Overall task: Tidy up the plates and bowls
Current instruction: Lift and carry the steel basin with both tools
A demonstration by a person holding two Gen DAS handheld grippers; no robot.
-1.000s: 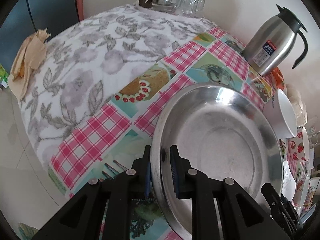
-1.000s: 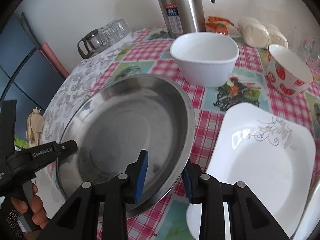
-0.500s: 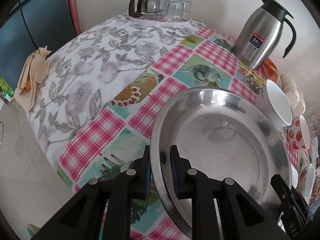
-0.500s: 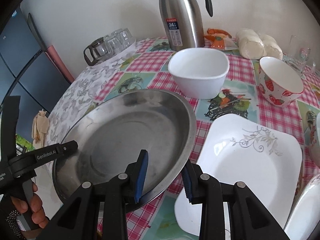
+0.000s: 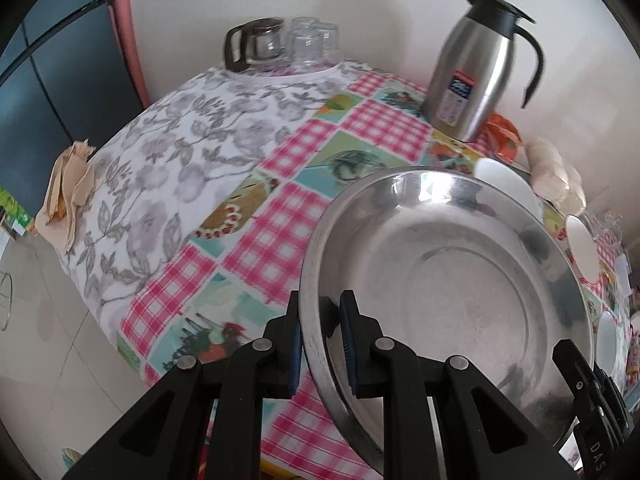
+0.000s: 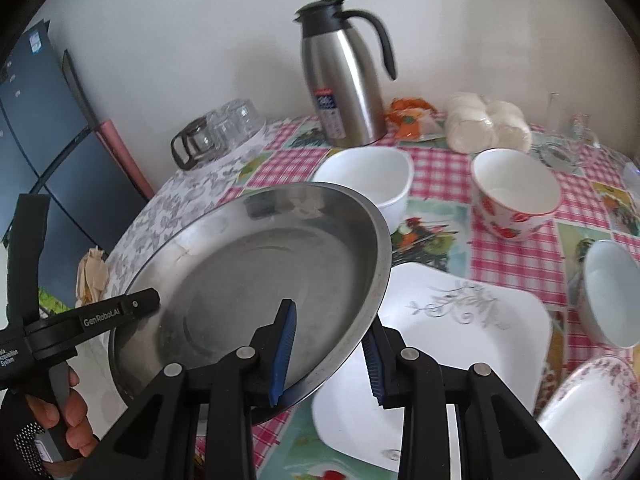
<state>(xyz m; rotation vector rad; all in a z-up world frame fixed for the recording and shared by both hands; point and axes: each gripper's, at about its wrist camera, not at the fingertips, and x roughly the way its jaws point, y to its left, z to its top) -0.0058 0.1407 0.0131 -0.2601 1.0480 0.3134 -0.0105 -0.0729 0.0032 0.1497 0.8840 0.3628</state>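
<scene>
A large steel plate (image 5: pixel 460 280) is held up above the table, tilted. My left gripper (image 5: pixel 320 344) is shut on its left rim. My right gripper (image 6: pixel 330 350) straddles the opposite rim of the steel plate (image 6: pixel 256 272), its jaws wider than the rim and not pressing it. A square white plate (image 6: pixel 460 320) lies on the table under the steel plate's right edge. A white square bowl (image 6: pixel 368 180), a strawberry bowl (image 6: pixel 516 196), a pale blue bowl (image 6: pixel 612 292) and a floral dish (image 6: pixel 592 408) stand around it.
A steel thermos jug (image 6: pixel 344 80) stands at the back of the table, also in the left wrist view (image 5: pixel 476 76). A glass pot and upturned glasses (image 5: pixel 280 44) sit at the back left. White buns in plastic (image 6: pixel 488 124) and glassware lie at the back right.
Both grippers and the steel plate have risen and tilted up; more wall and the whole thermos now show. The plate's right edge now hangs over the white plate.
</scene>
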